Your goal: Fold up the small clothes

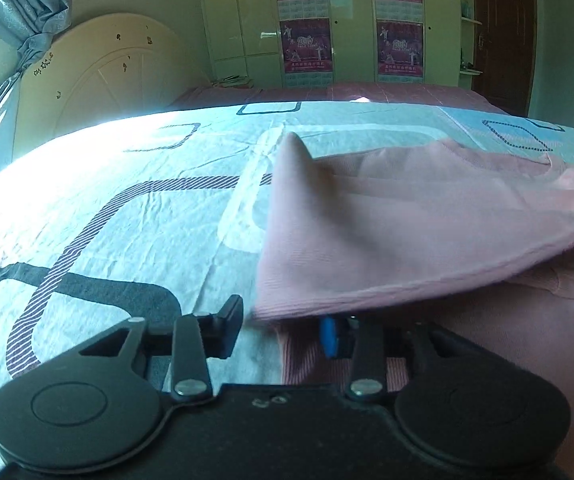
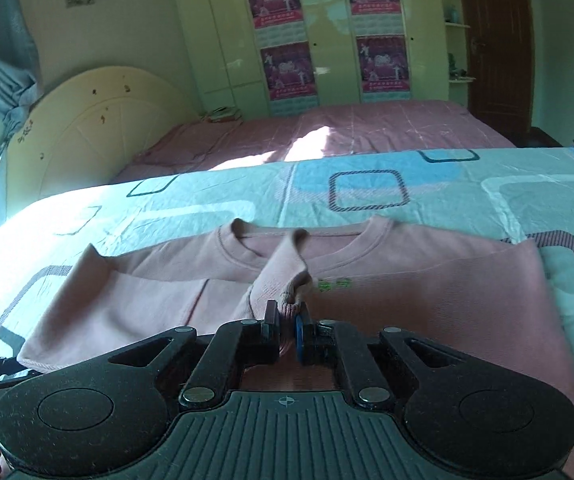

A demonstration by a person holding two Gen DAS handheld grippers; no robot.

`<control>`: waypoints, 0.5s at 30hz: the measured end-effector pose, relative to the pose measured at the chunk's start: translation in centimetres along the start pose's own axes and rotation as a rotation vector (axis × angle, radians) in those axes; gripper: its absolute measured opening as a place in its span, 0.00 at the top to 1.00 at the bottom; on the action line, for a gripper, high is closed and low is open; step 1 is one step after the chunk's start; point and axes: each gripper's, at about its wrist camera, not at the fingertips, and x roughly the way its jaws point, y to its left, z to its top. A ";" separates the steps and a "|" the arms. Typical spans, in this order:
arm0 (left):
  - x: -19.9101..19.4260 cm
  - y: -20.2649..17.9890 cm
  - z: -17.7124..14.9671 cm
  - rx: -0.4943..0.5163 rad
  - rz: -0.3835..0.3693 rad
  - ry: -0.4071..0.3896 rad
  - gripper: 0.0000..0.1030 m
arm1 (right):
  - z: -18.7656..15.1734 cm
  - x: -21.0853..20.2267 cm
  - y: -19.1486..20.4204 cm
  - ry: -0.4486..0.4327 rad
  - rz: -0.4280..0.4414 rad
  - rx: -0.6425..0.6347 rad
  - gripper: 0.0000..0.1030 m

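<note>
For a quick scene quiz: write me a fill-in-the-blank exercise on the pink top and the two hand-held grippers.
1. The right hand-held gripper is shut on a bunched fold of the ____ top.
2. The top lies on a patterned ____.
3. The small lettering on the top is ____.
4. The left hand-held gripper meets the top's ____ edge.

Missing words: pink; bedsheet; green; ribbed
</note>
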 end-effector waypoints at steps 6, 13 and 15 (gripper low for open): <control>0.3 -0.6 -0.5 0.005 -0.011 0.003 0.89 | -1.4 0.8 -3.9 0.084 -0.060 0.103 0.94; -0.1 0.0 -0.7 -0.005 -0.045 0.035 0.89 | -2.4 0.8 -4.9 0.125 -0.078 0.114 0.94; -0.3 0.3 -0.7 -0.005 -0.060 0.050 0.87 | -2.7 0.2 -5.3 0.124 -0.085 0.118 0.94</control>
